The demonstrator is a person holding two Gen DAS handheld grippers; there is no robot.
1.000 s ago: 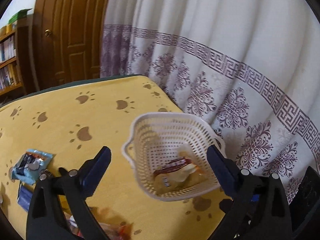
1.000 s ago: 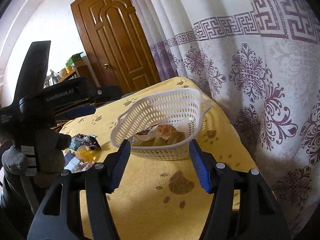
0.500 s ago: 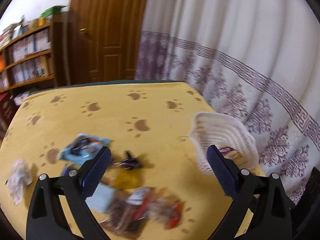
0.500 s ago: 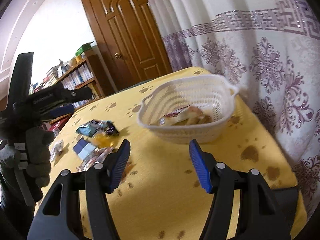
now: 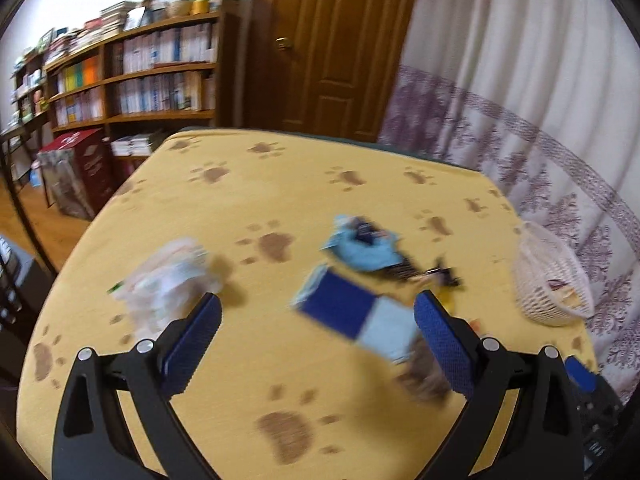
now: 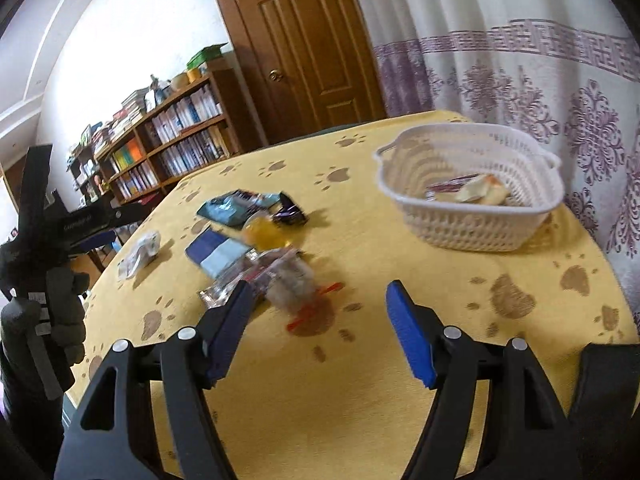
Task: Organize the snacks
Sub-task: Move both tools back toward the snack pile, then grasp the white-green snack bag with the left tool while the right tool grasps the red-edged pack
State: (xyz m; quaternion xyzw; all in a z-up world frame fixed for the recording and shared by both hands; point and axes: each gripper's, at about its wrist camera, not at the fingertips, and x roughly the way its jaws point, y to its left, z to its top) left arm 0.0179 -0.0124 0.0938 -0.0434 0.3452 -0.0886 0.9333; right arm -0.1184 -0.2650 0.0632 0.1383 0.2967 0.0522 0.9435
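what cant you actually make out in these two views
- Left wrist view: motion blur smears the white packet and the blue packets; no print readable.
- Left wrist view: the basket sits at the warped edge, its contents barely visible.
- Right wrist view: the clear packet is blurred and partly behind the right claw.
- Book titles on the bookshelf: too small.

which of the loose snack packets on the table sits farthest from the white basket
The crumpled white packet. It lies alone toward the table's left edge, apart from the cluster around the dark-and-light-blue packet, which is closer to the white basket.
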